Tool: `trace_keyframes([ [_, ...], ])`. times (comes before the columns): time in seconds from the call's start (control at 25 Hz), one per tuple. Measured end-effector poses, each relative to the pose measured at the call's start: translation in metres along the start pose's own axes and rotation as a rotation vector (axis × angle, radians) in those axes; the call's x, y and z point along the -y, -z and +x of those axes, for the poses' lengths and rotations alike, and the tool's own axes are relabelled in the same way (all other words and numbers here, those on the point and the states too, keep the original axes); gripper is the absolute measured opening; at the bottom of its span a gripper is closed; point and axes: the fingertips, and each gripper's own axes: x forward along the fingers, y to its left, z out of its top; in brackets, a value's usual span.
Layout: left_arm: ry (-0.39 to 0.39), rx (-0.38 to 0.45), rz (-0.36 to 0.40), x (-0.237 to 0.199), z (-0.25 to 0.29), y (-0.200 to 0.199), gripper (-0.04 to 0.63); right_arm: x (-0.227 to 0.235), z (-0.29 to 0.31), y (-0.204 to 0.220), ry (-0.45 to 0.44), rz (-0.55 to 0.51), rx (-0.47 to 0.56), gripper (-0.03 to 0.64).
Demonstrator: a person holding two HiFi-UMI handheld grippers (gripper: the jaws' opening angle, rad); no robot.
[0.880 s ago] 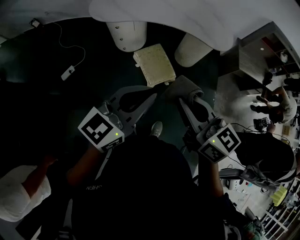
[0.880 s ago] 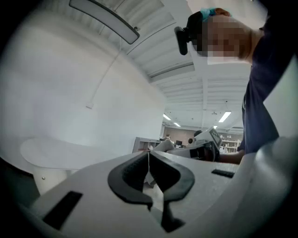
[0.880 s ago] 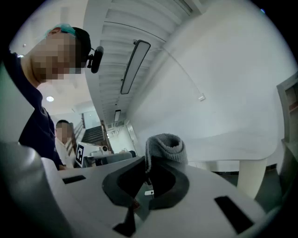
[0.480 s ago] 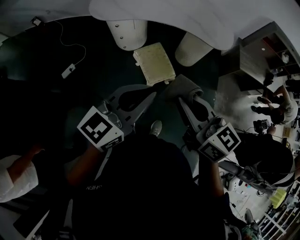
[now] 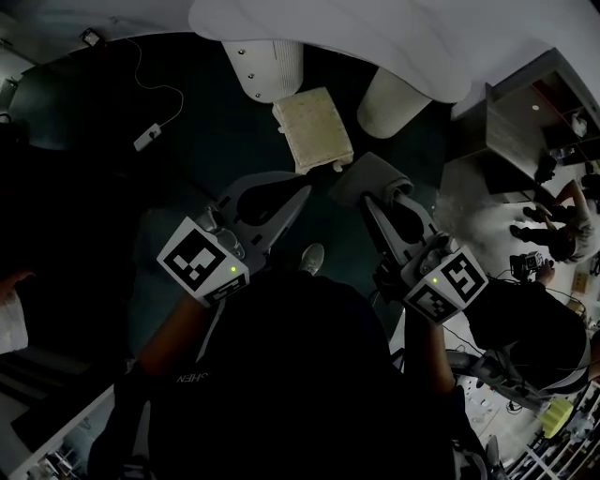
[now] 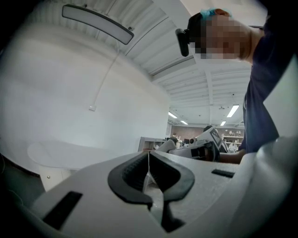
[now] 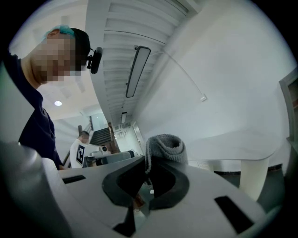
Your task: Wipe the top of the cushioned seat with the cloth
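Observation:
The cushioned seat [image 5: 312, 128] is a cream square pad down on the dark floor, between two white table legs. My right gripper [image 5: 364, 200] is shut on a folded grey cloth [image 5: 367, 175], held just below and right of the seat and apart from it. In the right gripper view the cloth [image 7: 165, 145] bulges up above the closed jaws of the right gripper [image 7: 148, 163]. My left gripper [image 5: 305, 191] hangs below the seat's near edge, shut, with nothing in it. Its jaws meet in the left gripper view [image 6: 148, 155].
A white table top [image 5: 394, 28] spans the far side on two round legs [image 5: 264, 67] [image 5: 391, 99]. A cable with a small white box [image 5: 144, 141] lies on the floor at left. A wooden shelf unit [image 5: 520, 127] and a person [image 5: 555, 214] are at right. My shoe [image 5: 313, 258] shows between the grippers.
The white-sleeved person at lower left has slid almost out of the head view. The view shifted slightly right; both grippers keep their places and the cloth stays held.

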Motion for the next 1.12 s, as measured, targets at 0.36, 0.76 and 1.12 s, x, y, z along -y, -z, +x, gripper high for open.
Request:
trace_keyframes([
  [0.36, -0.029, -0.015, 0.007, 0.016, 0.017, -0.013, 0.015, 0.010, -0.019, -0.018, -0.033, 0.018, 0.001, 0.032],
  [0.76, -0.026, -0.008, -0.021, -0.012, 0.037, -0.008, 0.014, 0.037, -0.001, -0.020, -0.022, 0.019, -0.033, 0.032],
  [1.12, -0.006, 0.006, -0.089, -0.091, 0.060, -0.012, 0.015, 0.077, 0.069, -0.025, 0.003, 0.047, -0.082, 0.032],
])
